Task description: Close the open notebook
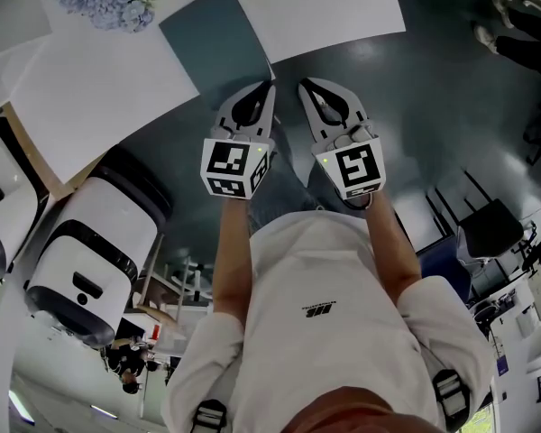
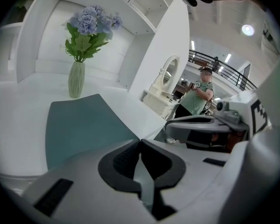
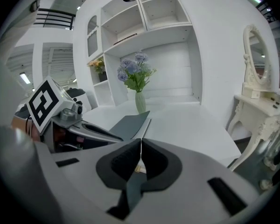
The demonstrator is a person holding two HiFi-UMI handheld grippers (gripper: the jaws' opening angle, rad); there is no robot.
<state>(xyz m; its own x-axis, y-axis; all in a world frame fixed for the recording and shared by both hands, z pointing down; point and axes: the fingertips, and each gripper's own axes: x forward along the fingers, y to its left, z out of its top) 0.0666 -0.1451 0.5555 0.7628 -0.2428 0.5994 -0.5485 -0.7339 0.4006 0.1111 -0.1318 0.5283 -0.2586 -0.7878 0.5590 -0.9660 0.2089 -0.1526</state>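
Hovering clenched, empty: left tool [image 1: 267,87], right tool [image 1: 306,86], before notebook [image 1: 215,39]; vase [image 2: 76,80] behind.

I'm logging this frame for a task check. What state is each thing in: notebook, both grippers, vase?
Notebook: closed, lying flat on the table, teal cover up.
Left gripper: shut, nothing between its jaws.
Right gripper: shut, nothing between its jaws.
Vase: upright on the table, holding flowers.
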